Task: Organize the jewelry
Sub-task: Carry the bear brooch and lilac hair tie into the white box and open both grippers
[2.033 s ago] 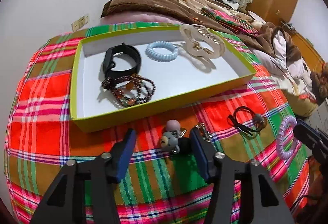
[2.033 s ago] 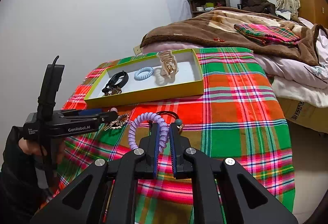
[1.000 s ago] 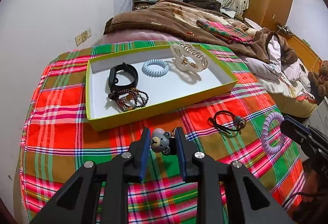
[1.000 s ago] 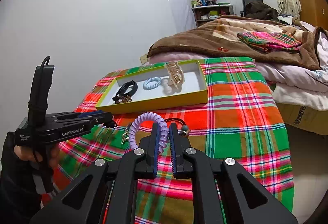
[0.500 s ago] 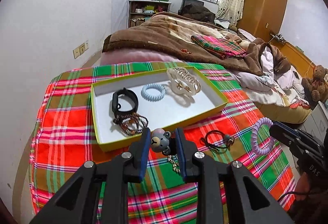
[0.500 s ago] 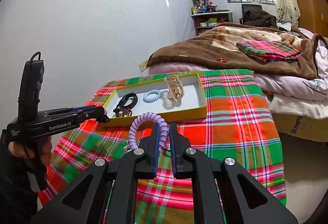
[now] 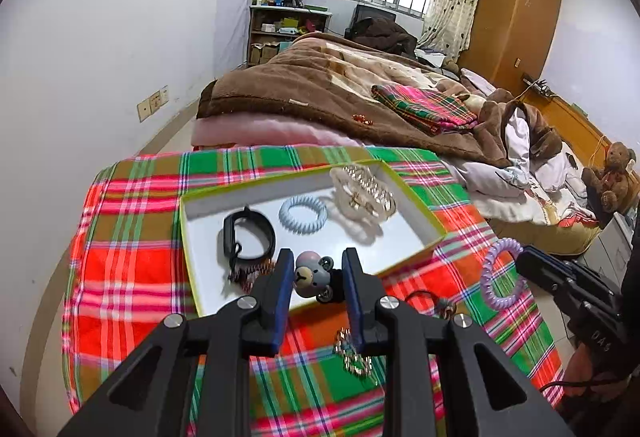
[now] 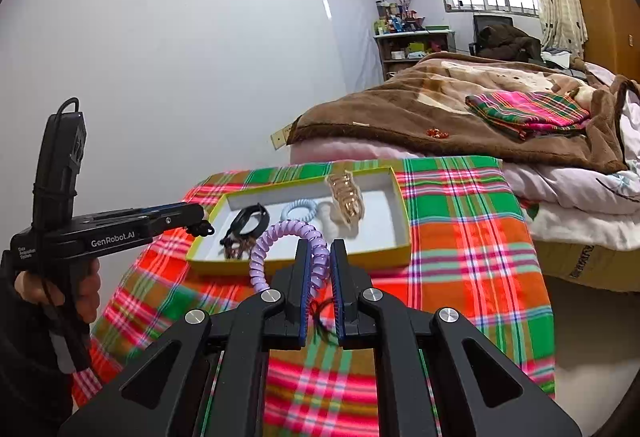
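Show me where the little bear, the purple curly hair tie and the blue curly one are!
little bear (image 7: 310,275): left wrist view, on its grey face.
purple curly hair tie (image 8: 280,231): right wrist view, on the top of its loop.
blue curly hair tie (image 7: 303,214): left wrist view, on its coiled ring, near side.

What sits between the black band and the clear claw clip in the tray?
A pale blue coil hair tie, between the black band and the claw clip. Both wrist views show it.

Grey bear charm (image 7: 311,274) and lilac coil (image 8: 289,241) held aloft
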`<state>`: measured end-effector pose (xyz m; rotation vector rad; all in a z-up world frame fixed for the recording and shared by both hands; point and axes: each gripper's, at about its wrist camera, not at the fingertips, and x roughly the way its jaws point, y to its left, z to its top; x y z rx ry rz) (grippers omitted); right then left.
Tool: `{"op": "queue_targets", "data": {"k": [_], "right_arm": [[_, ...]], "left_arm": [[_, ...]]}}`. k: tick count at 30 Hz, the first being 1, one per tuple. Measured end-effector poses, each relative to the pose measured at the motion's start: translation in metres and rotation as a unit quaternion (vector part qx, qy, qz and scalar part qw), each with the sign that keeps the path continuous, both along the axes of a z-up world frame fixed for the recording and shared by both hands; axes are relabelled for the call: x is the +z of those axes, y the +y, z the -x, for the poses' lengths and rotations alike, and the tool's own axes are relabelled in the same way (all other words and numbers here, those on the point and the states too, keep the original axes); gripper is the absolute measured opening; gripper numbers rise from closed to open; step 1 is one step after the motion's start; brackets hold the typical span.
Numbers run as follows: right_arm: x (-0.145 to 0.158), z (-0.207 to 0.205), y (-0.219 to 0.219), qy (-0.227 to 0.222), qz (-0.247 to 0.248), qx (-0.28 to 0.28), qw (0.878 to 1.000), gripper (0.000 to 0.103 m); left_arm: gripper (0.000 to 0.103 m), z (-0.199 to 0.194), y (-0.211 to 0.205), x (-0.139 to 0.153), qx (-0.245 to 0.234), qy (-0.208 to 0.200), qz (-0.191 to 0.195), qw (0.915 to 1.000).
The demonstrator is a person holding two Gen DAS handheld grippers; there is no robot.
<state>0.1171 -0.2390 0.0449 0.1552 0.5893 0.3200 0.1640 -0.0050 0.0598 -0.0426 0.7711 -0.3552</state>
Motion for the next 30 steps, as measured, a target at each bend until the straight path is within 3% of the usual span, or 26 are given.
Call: {"op": "queue_targets", "data": {"k": [8,16,30], "right_arm": [[-0.011,-0.045,0.014,0.028,0.004,-0.009,1.000,0.010],[-0.034,-0.086,0.020,0.063,0.016,-0.018,0.998,0.010],[-0.068,-0.114,0.029,0.110,0.048,-0.015,0.993,0.010]], "left_arm": [[0.026,-0.039,-0.010,-0.003,-0.015,0.014,-0.001,0.9998],[0.026,-0.071,-0.020,-0.025,-0.021,0.043,0.006,0.9989],[0.026,-0.089,-0.034,-0.064,-0.037,0.084,-0.014,0.9957]]}}
